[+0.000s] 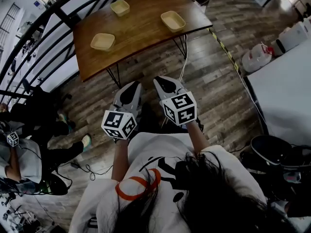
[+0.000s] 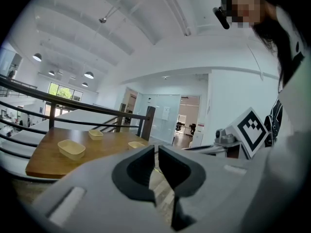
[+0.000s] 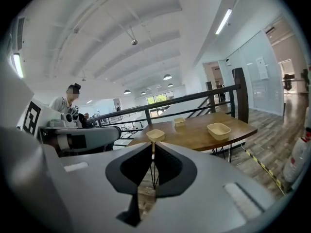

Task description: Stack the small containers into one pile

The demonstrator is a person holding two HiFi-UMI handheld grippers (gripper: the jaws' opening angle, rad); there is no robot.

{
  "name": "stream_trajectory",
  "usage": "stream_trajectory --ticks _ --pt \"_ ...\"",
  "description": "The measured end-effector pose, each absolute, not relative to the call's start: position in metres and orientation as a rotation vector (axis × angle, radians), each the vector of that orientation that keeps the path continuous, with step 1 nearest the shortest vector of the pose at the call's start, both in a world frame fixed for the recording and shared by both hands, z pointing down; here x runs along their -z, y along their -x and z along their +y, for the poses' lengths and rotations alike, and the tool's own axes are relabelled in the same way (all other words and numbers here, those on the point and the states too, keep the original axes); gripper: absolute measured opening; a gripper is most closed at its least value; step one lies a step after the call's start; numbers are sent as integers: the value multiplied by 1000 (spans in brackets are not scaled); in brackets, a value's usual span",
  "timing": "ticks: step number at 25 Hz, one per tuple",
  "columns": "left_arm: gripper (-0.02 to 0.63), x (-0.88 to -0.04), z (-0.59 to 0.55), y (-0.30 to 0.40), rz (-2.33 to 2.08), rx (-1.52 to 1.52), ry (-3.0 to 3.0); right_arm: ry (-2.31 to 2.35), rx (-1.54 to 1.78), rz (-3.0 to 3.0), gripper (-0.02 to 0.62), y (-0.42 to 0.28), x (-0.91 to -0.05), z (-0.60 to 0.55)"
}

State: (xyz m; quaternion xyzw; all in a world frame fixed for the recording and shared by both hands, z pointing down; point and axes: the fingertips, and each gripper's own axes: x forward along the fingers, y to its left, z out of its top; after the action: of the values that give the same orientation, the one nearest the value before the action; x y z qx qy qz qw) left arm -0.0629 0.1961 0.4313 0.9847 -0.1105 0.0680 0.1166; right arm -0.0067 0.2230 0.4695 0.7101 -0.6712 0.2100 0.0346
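Note:
Three small beige containers lie apart on the wooden table: one at the front left, one at the back, one at the right. My left gripper and right gripper hang side by side over the floor, short of the table's near edge. Both are shut with nothing between the jaws. The left gripper view shows the containers beyond the closed left gripper. In the right gripper view they lie past the closed right gripper.
A black railing runs along the table's left side. A seated person with another marker cube is at the left. White jugs and a white tabletop stand at the right. Striped tape crosses the floor.

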Motion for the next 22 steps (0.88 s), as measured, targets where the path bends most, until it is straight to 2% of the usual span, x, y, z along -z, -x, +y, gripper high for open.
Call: stream_trajectory --ticks 12,22 --pt "0 -446 128 8 -211 -258 -2868 -2255 -727 -1935 44 -54 -491 167" --pt "1 -437 0 -42 -128 -245 -2875 -2290 -801 -1786 55 -112 -506 55"
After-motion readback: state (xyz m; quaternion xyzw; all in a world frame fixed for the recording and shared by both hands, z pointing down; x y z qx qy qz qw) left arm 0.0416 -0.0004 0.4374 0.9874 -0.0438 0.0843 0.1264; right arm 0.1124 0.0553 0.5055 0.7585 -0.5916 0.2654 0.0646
